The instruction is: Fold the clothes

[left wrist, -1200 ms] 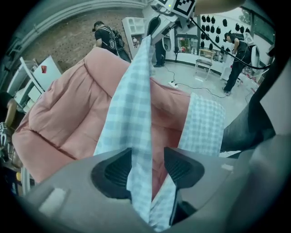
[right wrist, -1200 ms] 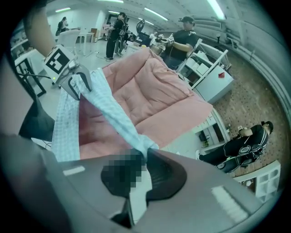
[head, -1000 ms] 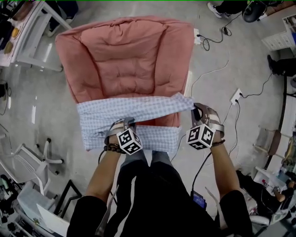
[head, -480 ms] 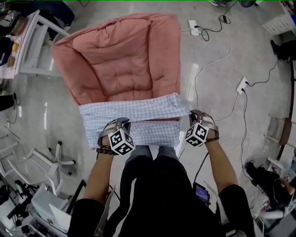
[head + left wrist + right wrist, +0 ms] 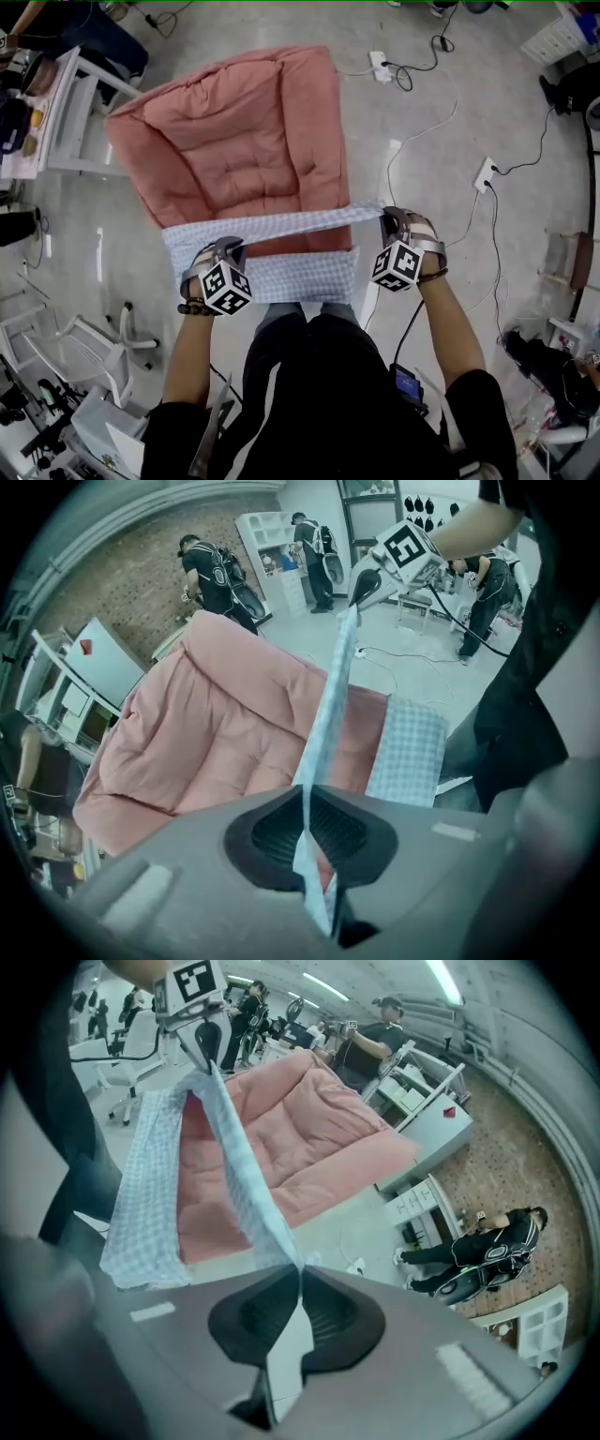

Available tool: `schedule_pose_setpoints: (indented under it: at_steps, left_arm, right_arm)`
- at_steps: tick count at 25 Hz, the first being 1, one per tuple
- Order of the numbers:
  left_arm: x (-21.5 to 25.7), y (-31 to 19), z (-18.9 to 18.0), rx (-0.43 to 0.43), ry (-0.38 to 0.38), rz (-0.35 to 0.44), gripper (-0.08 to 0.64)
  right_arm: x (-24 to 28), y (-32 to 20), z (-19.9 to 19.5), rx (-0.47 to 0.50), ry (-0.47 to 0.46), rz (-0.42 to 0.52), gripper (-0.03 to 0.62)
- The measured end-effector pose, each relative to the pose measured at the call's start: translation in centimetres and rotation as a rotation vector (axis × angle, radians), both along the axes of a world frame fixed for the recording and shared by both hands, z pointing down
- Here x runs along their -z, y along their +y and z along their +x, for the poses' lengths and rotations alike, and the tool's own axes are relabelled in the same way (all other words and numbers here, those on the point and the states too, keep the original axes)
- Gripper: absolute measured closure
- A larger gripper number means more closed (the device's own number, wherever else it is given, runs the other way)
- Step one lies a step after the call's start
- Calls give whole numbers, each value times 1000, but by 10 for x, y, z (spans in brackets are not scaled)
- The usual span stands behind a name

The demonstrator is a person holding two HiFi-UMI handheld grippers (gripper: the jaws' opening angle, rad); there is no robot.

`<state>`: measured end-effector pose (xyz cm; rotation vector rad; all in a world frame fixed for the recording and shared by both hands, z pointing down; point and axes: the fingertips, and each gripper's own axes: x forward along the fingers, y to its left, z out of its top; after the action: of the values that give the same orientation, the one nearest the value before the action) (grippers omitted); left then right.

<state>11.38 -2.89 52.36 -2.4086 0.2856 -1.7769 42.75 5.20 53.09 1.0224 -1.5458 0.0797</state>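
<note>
A light blue checked garment (image 5: 281,278) lies over the near edge of a pink quilted cushion (image 5: 234,131). Its upper edge is pulled into a taut band (image 5: 281,223) between my two grippers. My left gripper (image 5: 223,247) is shut on the band's left end, which shows pinched between the pads in the left gripper view (image 5: 306,808). My right gripper (image 5: 387,219) is shut on the right end, with the cloth clamped in its jaws (image 5: 300,1274). The band (image 5: 328,696) runs straight to the other gripper (image 5: 364,585) in each gripper view.
The cushion rests on a grey floor. A white table (image 5: 70,122) stands at the left and a white office chair (image 5: 84,337) at the lower left. Power strips (image 5: 484,174) and cables lie on the right. Several people (image 5: 216,569) stand at the far shelves.
The left gripper has risen off the flat cloth with an edge in its jaws. The right gripper has shifted sideways. The cloth's upper edge now hangs taut between them.
</note>
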Motion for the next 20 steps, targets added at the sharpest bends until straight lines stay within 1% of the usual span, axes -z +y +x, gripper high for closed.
schedule_pose_setpoints:
  at_steps: [7,12,16,20]
  left_arm:
    - [11,-29,-1,59,7,23,546]
    - [16,-42,-1,87,13,33,546]
    - [5,-32,5,101,31,8,546]
    - [-25,-4,14,102,36,-42,545]
  right_arm:
    - [30,-45,3,93,45,67,575]
    - [41,-71,6,143,72,105,575]
    - [34,-79,14,142,87,121,575]
    - [2,-51,24,98,65,94,575]
